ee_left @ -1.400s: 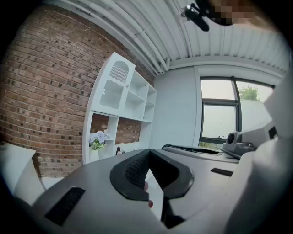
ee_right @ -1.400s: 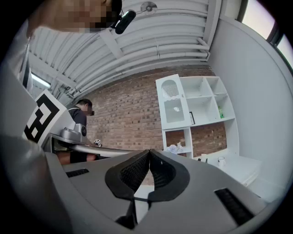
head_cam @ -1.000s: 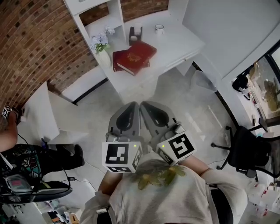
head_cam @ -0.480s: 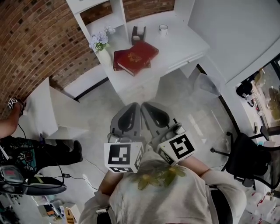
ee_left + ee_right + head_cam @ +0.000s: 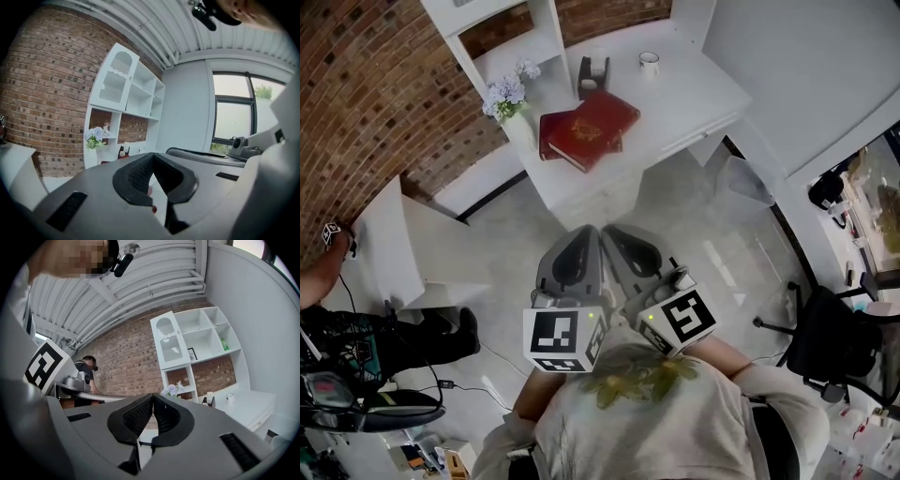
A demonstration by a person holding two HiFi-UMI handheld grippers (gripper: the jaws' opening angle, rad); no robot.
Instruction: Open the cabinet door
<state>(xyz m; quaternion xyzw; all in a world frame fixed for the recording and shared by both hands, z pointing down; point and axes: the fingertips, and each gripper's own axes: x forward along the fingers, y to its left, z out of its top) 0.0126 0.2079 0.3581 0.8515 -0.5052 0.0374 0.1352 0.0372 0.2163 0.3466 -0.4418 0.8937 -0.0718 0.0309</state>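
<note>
The cabinet door (image 5: 115, 80) is a white panel with an arched slotted window, at the top left of a white shelf unit against the brick wall. It also shows in the right gripper view (image 5: 168, 340) and looks closed. Both grippers are held side by side in front of my chest, well short of the unit. The left gripper (image 5: 592, 229) has its jaws together with nothing between them (image 5: 152, 155). Just to its right, the right gripper (image 5: 608, 229) is likewise shut and empty (image 5: 153, 395).
A white desk (image 5: 694, 94) ahead carries red books (image 5: 586, 124), a vase of flowers (image 5: 508, 97), a mug (image 5: 648, 62) and a black holder (image 5: 592, 75). A low white cabinet (image 5: 389, 239) and a seated person (image 5: 337, 319) are at left, an office chair (image 5: 834, 330) at right.
Both grippers stay shut and side by side. The desk, the low cabinet and the person at left have shifted slightly in the head view as I moved.
</note>
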